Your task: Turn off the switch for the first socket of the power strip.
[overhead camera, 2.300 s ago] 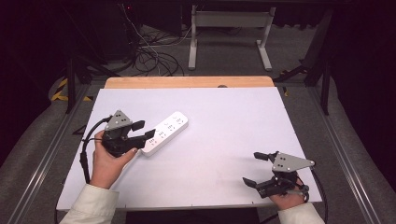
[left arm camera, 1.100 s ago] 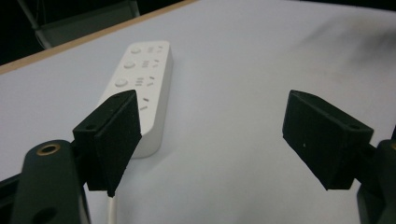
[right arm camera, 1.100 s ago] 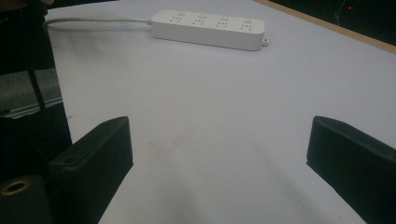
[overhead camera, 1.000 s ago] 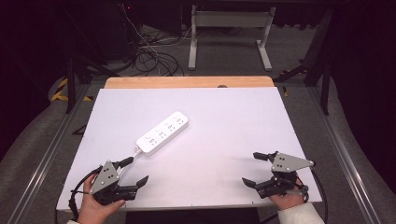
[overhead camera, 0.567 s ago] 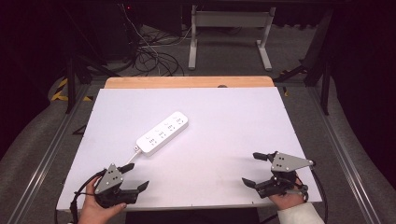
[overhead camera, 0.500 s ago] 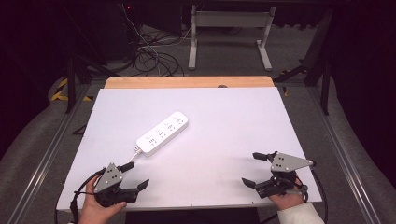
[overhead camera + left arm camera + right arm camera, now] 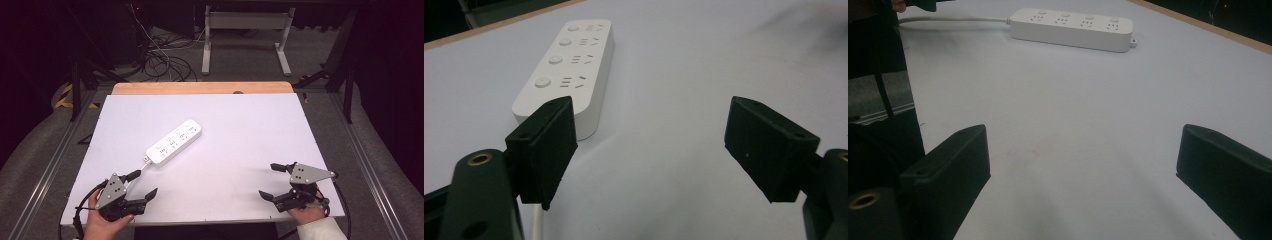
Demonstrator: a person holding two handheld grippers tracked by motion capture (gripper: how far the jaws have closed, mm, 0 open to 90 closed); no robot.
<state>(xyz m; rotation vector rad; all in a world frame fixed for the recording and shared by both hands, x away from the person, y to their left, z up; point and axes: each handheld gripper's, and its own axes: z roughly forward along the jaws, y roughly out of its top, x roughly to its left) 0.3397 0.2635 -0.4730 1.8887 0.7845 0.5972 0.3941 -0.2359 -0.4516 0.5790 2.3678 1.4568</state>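
Power strip's cord [image 7: 538, 226] partly behind left tongs [image 7: 659, 145]

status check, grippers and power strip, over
Left gripper open, empty, near table edge. Right gripper open, empty, near edge. Power strip lies flat on the table, apart from both. Nothing in the way.

White 4-socket power strip [image 7: 174, 143] flat, diagonal, table's left-centre.

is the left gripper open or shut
Open: the left gripper has its fingers wide apart, nothing between them; the power strip lies beyond.
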